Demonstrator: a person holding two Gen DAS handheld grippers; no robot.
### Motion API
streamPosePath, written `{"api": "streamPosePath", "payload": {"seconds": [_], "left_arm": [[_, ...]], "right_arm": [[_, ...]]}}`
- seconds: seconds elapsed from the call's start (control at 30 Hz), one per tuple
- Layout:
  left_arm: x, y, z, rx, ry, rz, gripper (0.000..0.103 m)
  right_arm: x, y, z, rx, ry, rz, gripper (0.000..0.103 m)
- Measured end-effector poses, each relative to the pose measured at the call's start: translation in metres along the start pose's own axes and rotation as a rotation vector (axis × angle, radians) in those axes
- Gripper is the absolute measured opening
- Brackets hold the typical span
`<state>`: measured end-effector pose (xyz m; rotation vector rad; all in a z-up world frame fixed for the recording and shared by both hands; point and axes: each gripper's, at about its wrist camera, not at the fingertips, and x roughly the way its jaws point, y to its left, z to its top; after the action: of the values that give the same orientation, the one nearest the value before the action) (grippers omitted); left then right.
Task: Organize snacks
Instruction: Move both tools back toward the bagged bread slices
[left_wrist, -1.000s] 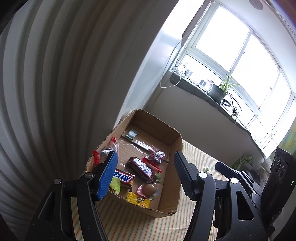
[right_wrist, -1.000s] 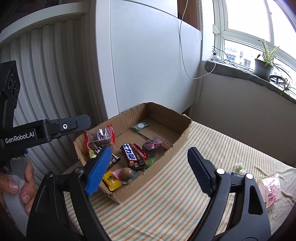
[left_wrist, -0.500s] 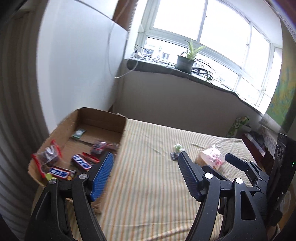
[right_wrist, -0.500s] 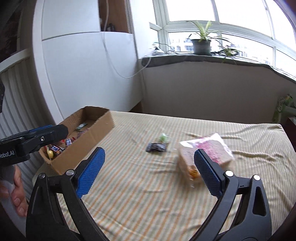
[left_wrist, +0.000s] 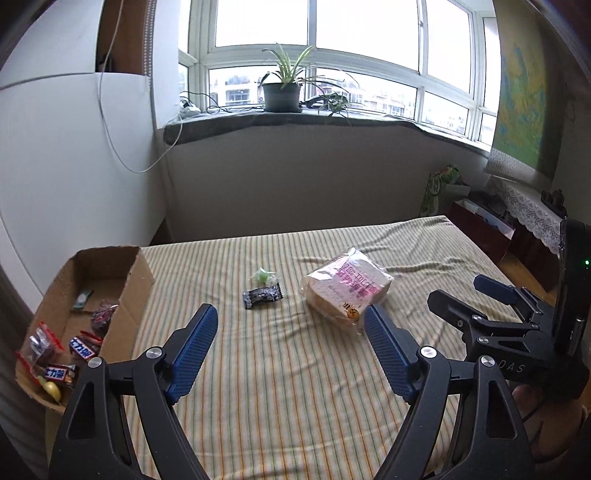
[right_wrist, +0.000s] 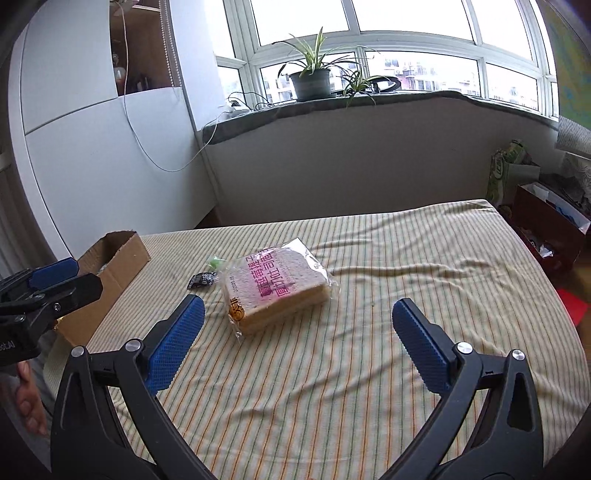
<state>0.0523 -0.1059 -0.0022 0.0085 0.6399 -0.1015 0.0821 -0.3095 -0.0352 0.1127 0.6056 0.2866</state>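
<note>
A bagged loaf of sliced bread (left_wrist: 345, 286) (right_wrist: 277, 286) lies on the striped cloth. A black candy packet (left_wrist: 262, 295) (right_wrist: 201, 279) and a small green candy (left_wrist: 263, 275) (right_wrist: 215, 262) lie to its left. A cardboard box (left_wrist: 138, 288) (right_wrist: 114, 266) with several wrapped snacks stands at the left edge. My left gripper (left_wrist: 290, 347) is open and empty, hovering near the black packet and bread. My right gripper (right_wrist: 297, 339) is open and empty, just short of the bread. The right gripper also shows in the left wrist view (left_wrist: 476, 299).
The striped cloth (right_wrist: 388, 266) covers the whole table. A white wall and cabinet stand to the left, a windowsill with a potted plant (left_wrist: 282, 88) behind. Bags and boxes (right_wrist: 546, 214) sit on the floor to the right.
Both grippers have swung from the cardboard box to the right, toward the middle of the table. The bread, black packet and green candy now lie ahead of them. Both stay open.
</note>
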Motion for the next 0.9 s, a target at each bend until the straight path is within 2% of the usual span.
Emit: {"api": "streamPosePath", "payload": {"seconds": [0.23,0.43,0.67,0.8,0.9], "left_arm": [[0.006,-0.004,0.001,-0.015,0.010,-0.006,0.082],[0.029,-0.012,-0.001,-0.021,0.048,-0.023,0.082],[0.087,-0.021,0.003,-0.045,0.127,-0.073,0.082],[0.125,-0.022,0.005,-0.100,0.195,-0.115,0.082],[0.146,-0.018,0.003,-0.152,0.234,-0.136,0.082]], "right_arm": [[0.011,-0.006,0.003,-0.015,0.022,-0.002,0.103],[0.044,-0.017,0.015,-0.038,0.072,0.023,0.103],[0.107,-0.031,0.028,-0.065,0.170,0.060,0.103],[0.138,-0.036,0.029,-0.073,0.228,0.061,0.103],[0.154,-0.044,0.027,-0.040,0.280,0.104,0.103]]}}
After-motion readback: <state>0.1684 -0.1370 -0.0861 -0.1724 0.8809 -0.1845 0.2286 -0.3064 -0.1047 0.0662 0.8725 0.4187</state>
